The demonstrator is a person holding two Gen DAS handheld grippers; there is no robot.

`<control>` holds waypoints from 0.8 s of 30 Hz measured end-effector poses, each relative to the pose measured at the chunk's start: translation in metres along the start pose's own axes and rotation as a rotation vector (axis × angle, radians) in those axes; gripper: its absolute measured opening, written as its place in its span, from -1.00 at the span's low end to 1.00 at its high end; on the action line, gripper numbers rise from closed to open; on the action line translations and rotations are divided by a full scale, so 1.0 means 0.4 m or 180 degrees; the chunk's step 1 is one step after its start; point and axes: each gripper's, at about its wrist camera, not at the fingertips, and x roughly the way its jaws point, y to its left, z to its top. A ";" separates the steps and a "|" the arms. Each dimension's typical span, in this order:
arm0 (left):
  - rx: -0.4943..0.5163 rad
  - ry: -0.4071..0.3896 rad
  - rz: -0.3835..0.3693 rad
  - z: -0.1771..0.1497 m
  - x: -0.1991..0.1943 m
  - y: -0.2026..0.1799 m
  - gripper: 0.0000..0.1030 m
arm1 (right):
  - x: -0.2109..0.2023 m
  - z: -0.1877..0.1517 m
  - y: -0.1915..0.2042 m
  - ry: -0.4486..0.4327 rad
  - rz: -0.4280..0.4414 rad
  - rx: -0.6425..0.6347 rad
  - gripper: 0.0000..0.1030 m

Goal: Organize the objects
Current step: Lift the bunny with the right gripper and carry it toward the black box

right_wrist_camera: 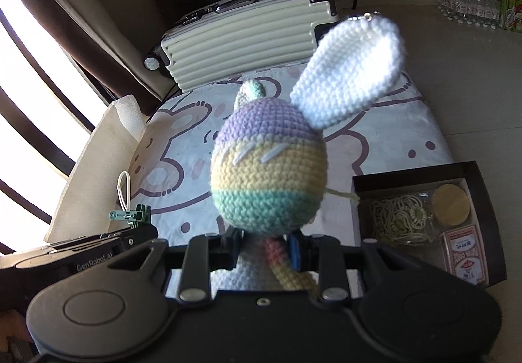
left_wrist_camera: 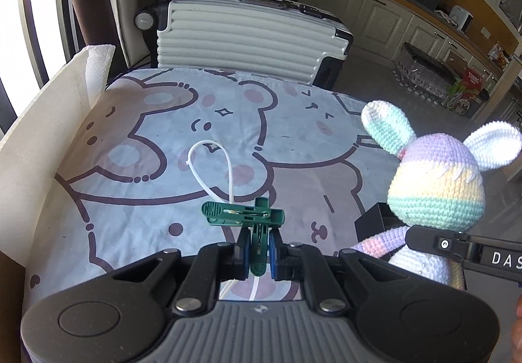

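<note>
My left gripper (left_wrist_camera: 259,250) is shut on a green clothes peg (left_wrist_camera: 243,214) with a white cord loop (left_wrist_camera: 210,167), held above the bear-print cloth (left_wrist_camera: 146,134). My right gripper (right_wrist_camera: 262,249) is shut on the body of a pastel crocheted bunny (right_wrist_camera: 267,173), lifted over the table; its white ear (right_wrist_camera: 349,72) sticks up to the right. In the left wrist view the bunny (left_wrist_camera: 437,180) hangs at the right edge with the right gripper's finger (left_wrist_camera: 456,244) below its head. The right wrist view shows the peg (right_wrist_camera: 130,216) at lower left.
A black open box (right_wrist_camera: 483,193) at the table's right holds a coiled bead string (right_wrist_camera: 396,216), a round wooden piece (right_wrist_camera: 452,204) and a card pack (right_wrist_camera: 465,252). A white paper bag (left_wrist_camera: 49,141) stands along the left edge. A ribbed suitcase (left_wrist_camera: 241,37) lies behind the table.
</note>
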 end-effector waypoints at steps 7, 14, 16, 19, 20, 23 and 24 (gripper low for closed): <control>0.0039 -0.0035 -0.0069 0.002 -0.005 -0.047 -0.77 | -0.054 0.002 -0.047 -0.0118 -0.0059 0.0083 -0.41; 0.0174 -0.0023 -0.0193 0.002 0.008 -0.128 -0.77 | -0.112 0.002 -0.114 -0.0277 -0.0159 0.0197 -0.41; 0.0214 -0.0013 -0.0235 0.002 0.015 -0.153 -0.77 | -0.127 0.000 -0.139 -0.0306 -0.0186 0.0248 -0.41; 0.0265 0.0004 -0.0305 0.004 0.027 -0.193 -0.77 | -0.148 -0.005 -0.179 -0.0343 -0.0234 0.0321 -0.41; 0.0283 0.0011 -0.0330 0.005 0.031 -0.206 -0.77 | -0.155 -0.007 -0.191 -0.0354 -0.0252 0.0344 -0.41; 0.0345 0.0035 -0.0400 0.005 0.045 -0.246 -0.77 | -0.176 -0.014 -0.233 -0.0390 -0.0312 0.0426 -0.41; 0.0373 0.0047 -0.0425 0.003 0.050 -0.261 -0.77 | -0.183 -0.017 -0.246 -0.0403 -0.0331 0.0454 -0.41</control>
